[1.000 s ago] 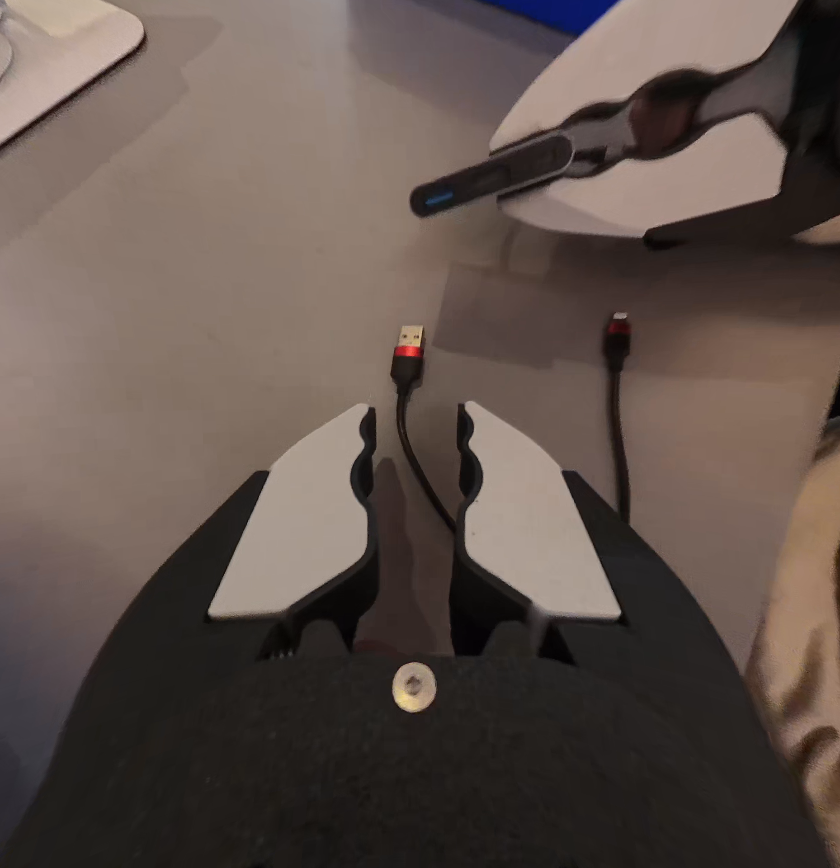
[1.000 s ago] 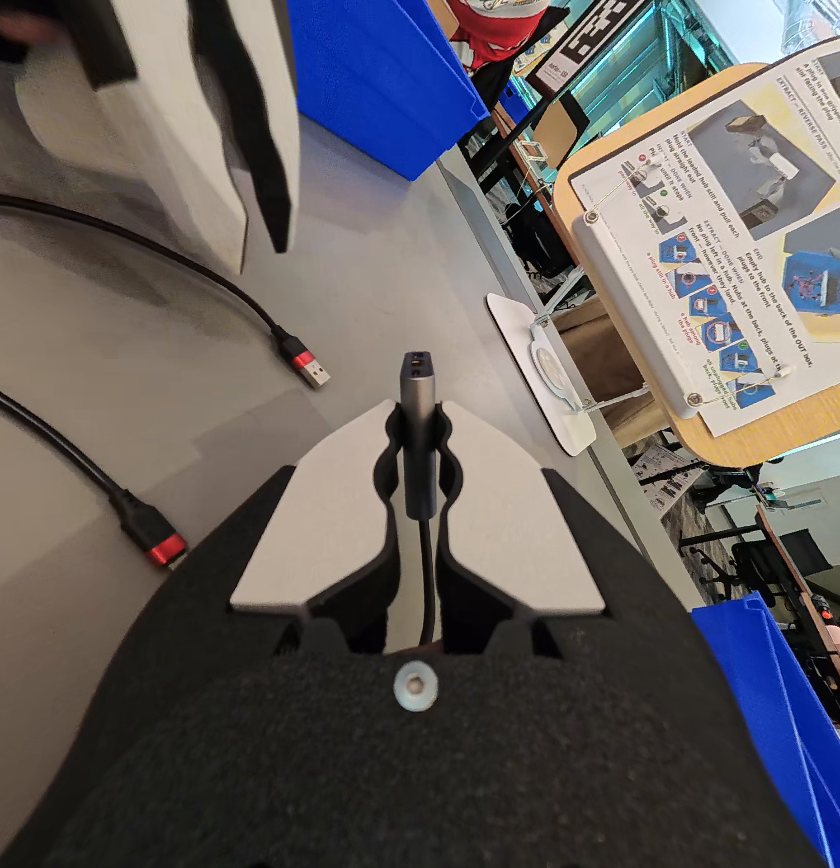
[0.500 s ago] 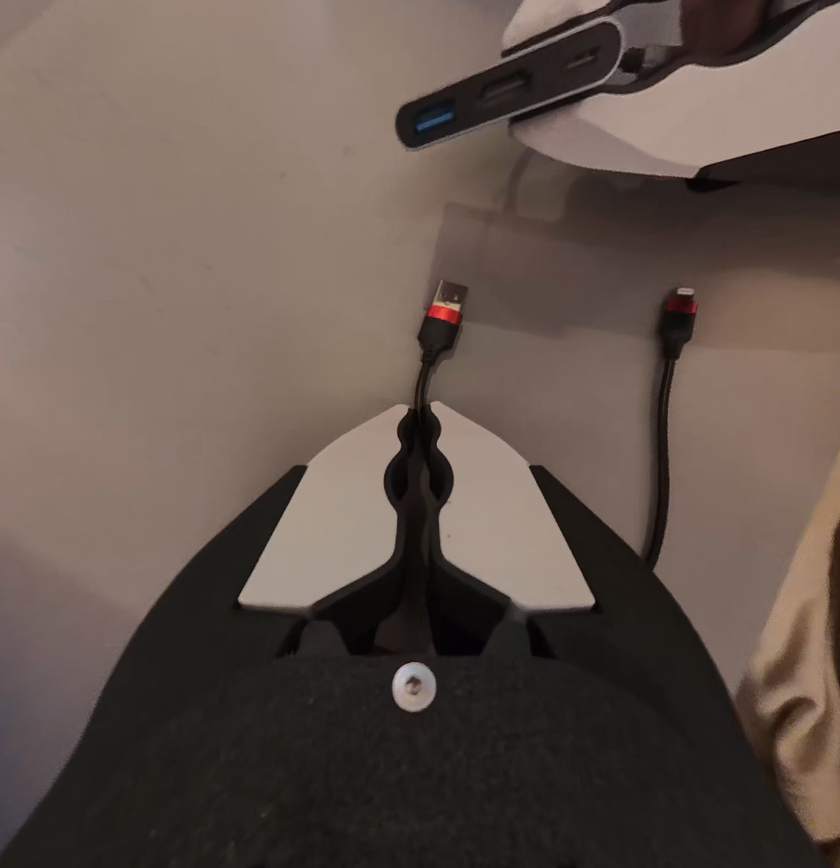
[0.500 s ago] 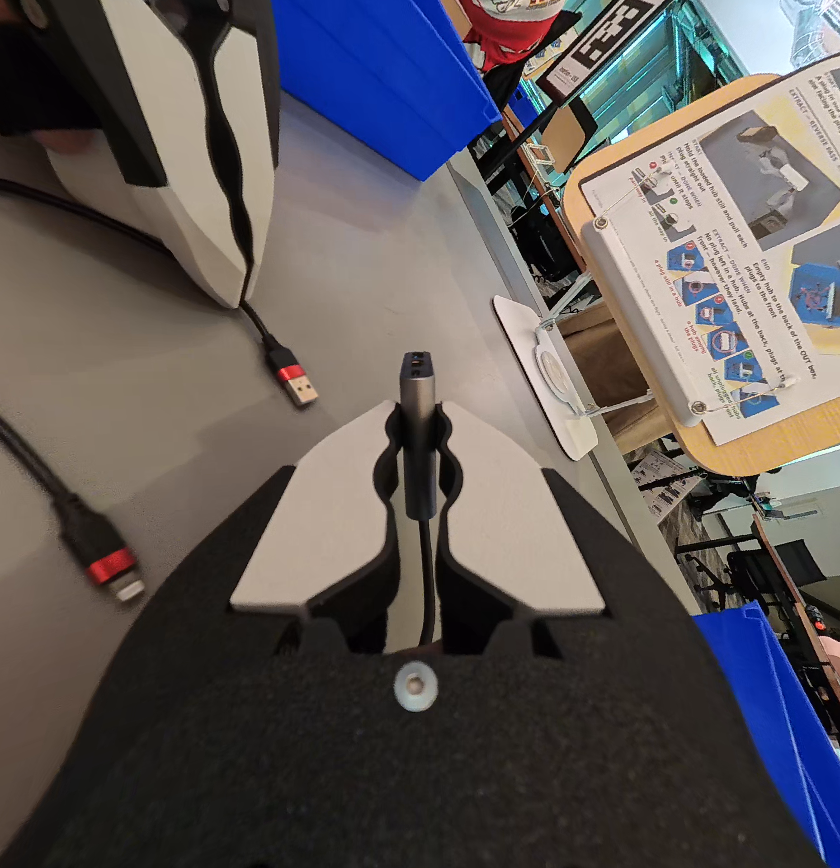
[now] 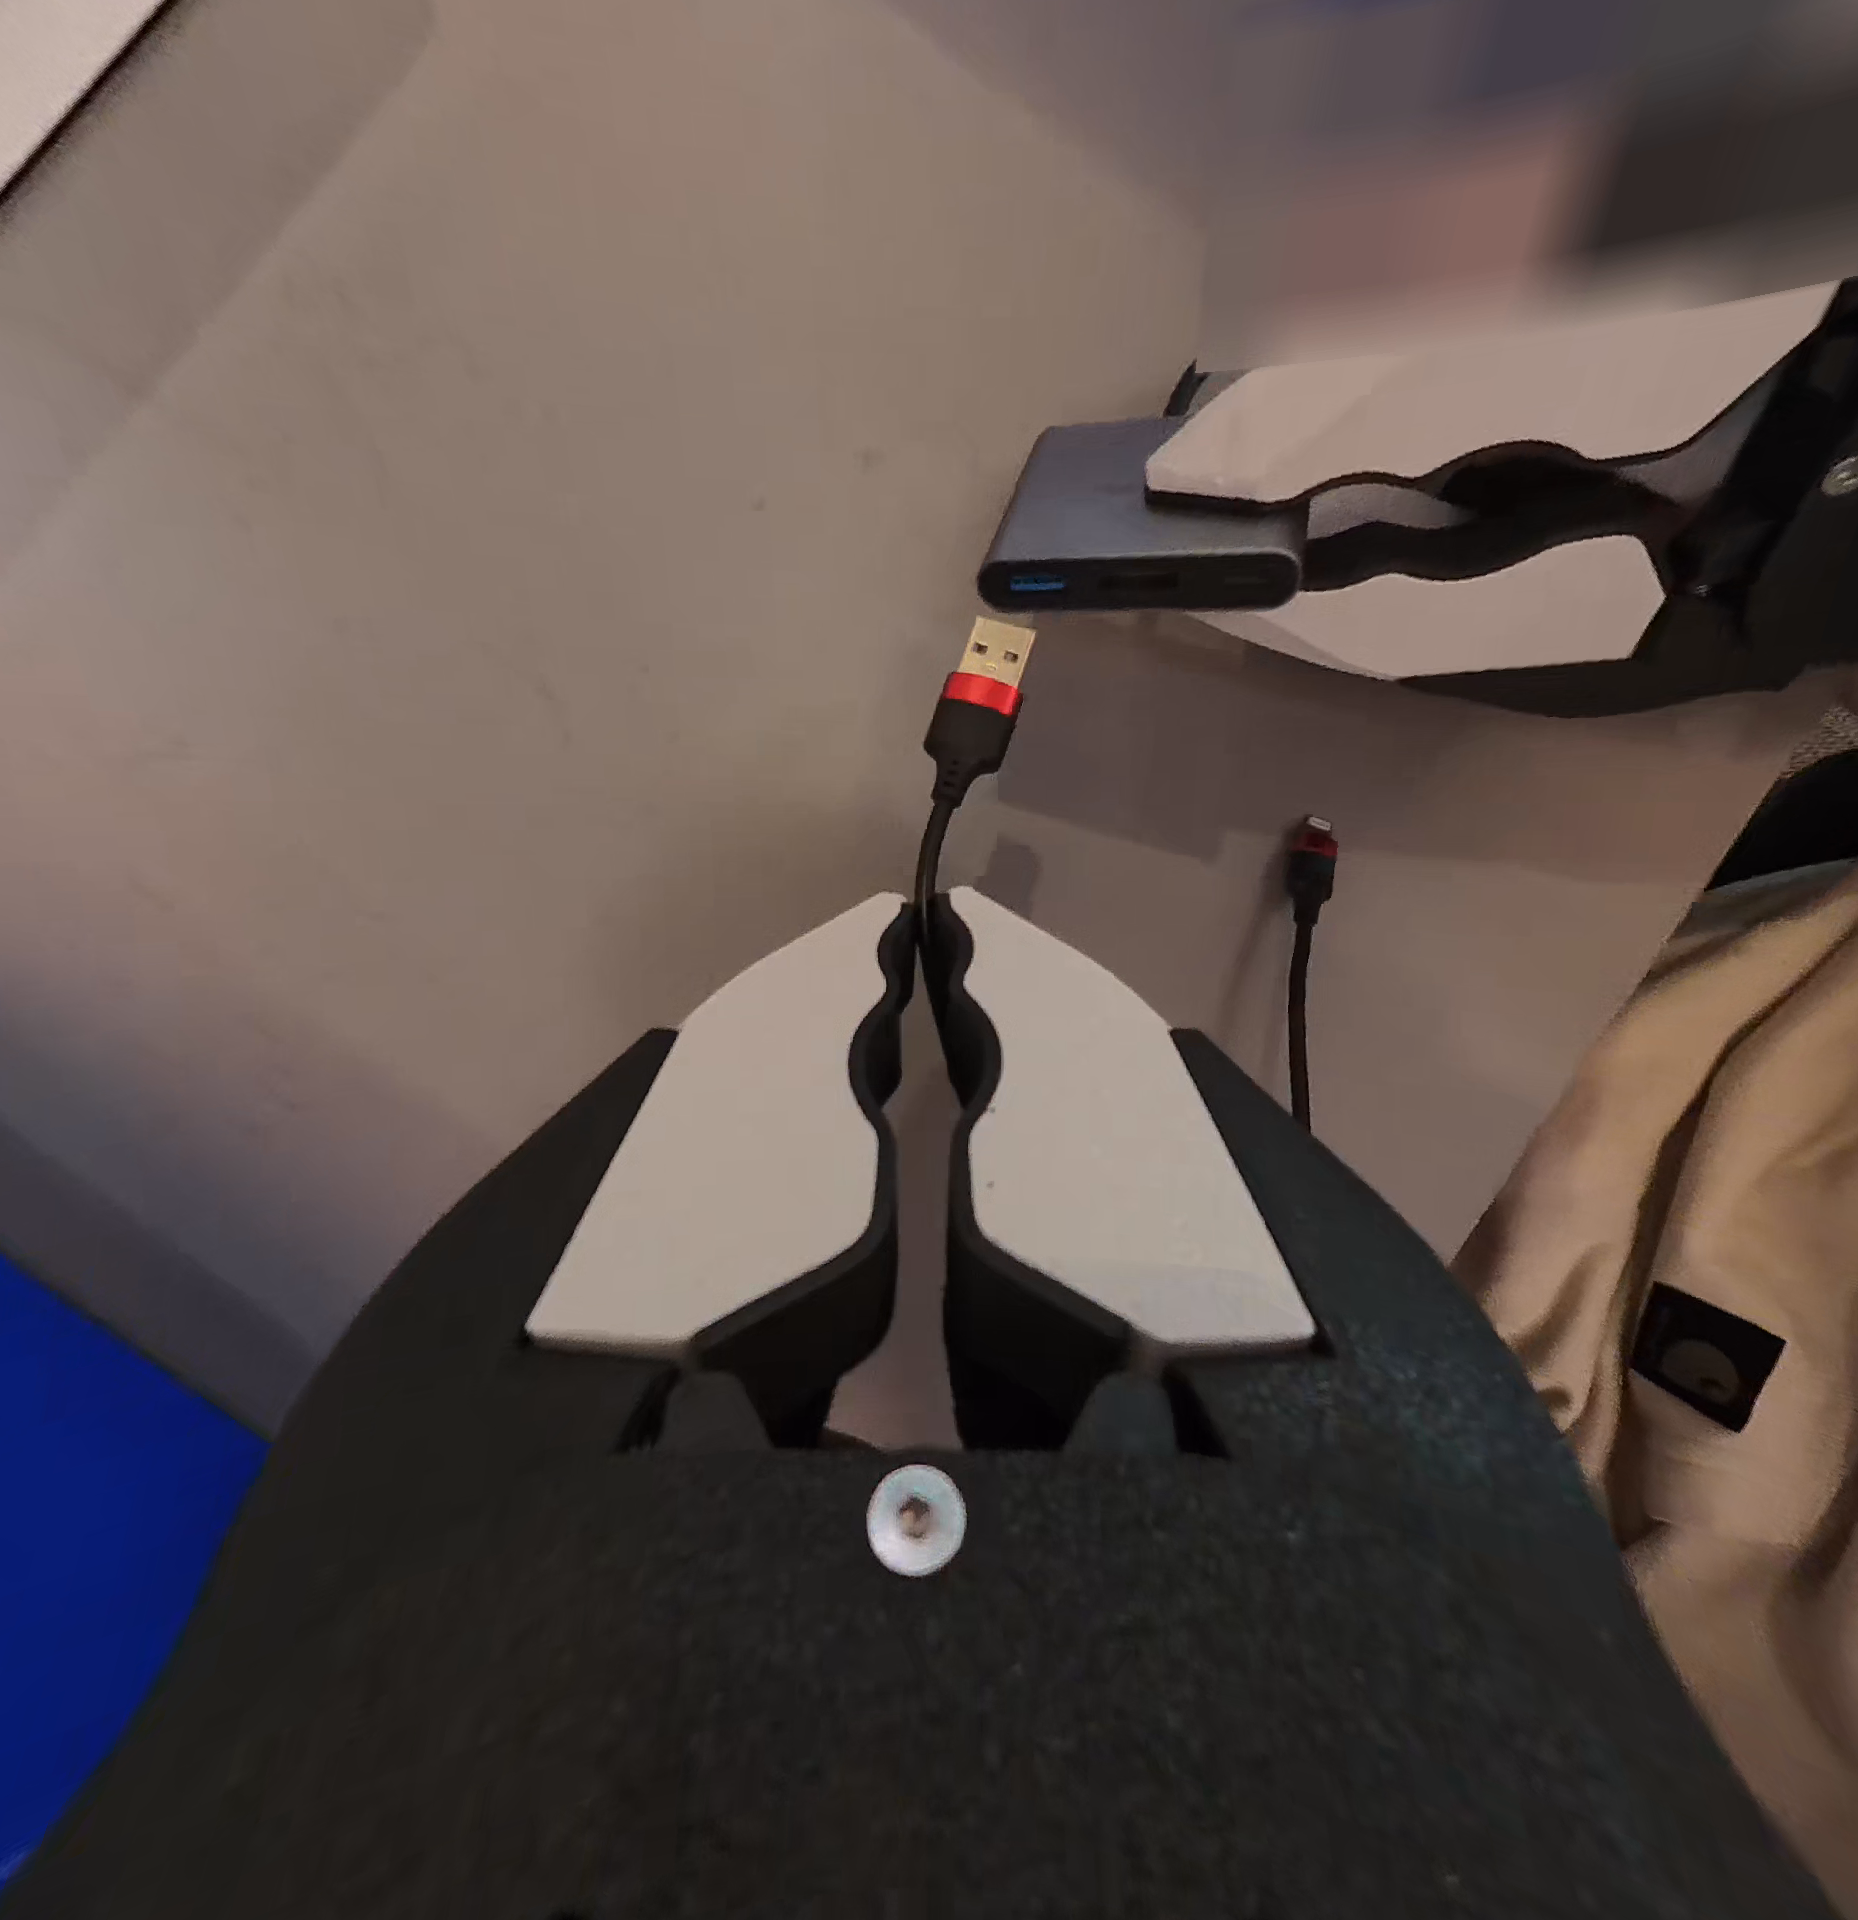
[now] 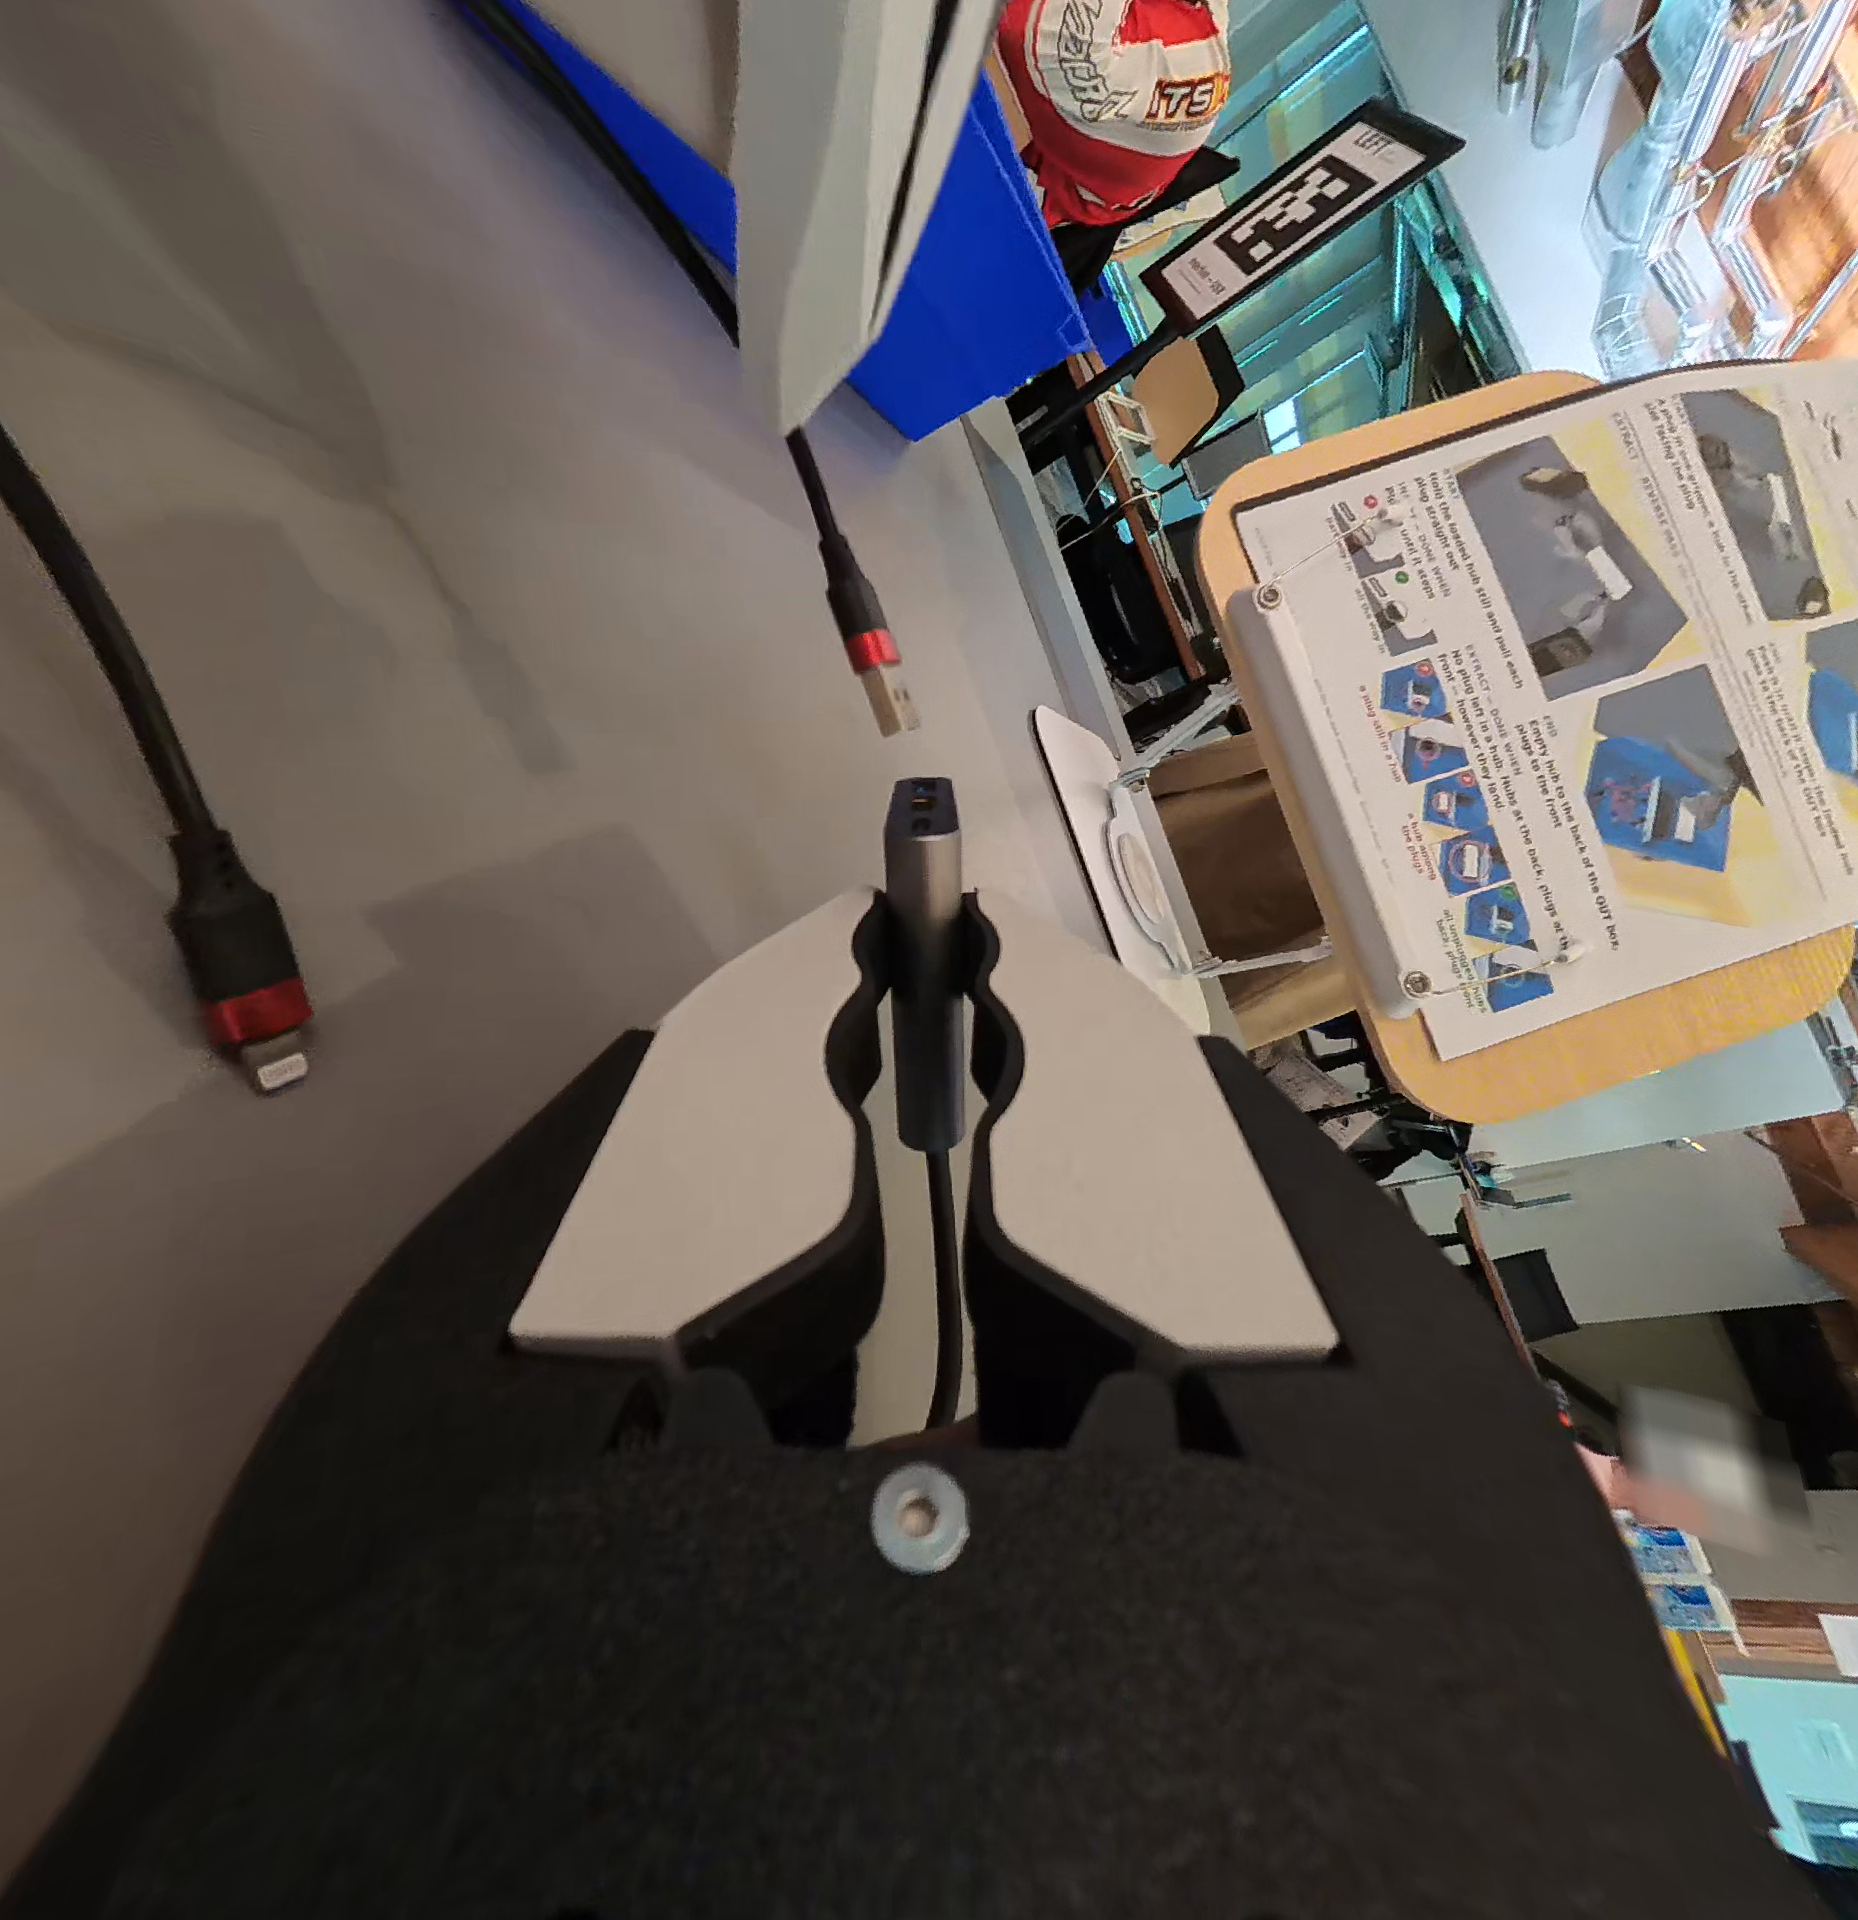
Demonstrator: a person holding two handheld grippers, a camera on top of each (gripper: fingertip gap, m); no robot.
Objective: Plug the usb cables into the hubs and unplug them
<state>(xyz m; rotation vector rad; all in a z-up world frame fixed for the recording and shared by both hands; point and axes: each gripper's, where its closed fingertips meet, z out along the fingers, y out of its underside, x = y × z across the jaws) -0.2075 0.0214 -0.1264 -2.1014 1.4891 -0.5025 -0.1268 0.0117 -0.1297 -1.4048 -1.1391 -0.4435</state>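
Observation:
My left gripper (image 5: 923,904) is shut on the black cord of a USB-A cable just behind its plug. The plug (image 5: 989,681), gold-tipped with a red collar, hangs in the air just below the blue port of a grey hub (image 5: 1133,540). My right gripper (image 6: 925,904) is shut on that hub (image 6: 925,862), whose port end sticks out past the fingertips. In the right wrist view the same plug (image 6: 878,675) hovers just above and left of the hub's end. The right gripper also shows in the left wrist view (image 5: 1247,520).
A second black cable with a red collar and a small plug lies on the grey table (image 5: 1312,862) (image 6: 244,997). A blue bin (image 6: 966,281) stands behind. A tilted instruction board (image 6: 1559,717) and a white pad (image 6: 1091,821) sit at the table's right. A beige sleeve (image 5: 1683,1195) is close on the right. The tips of one gripper are about 9 cm away from the tips of the other.
My left gripper closed on the USB-A cable on the table and lifted it. The plug rose toward the hub, which turned its port face toward it.

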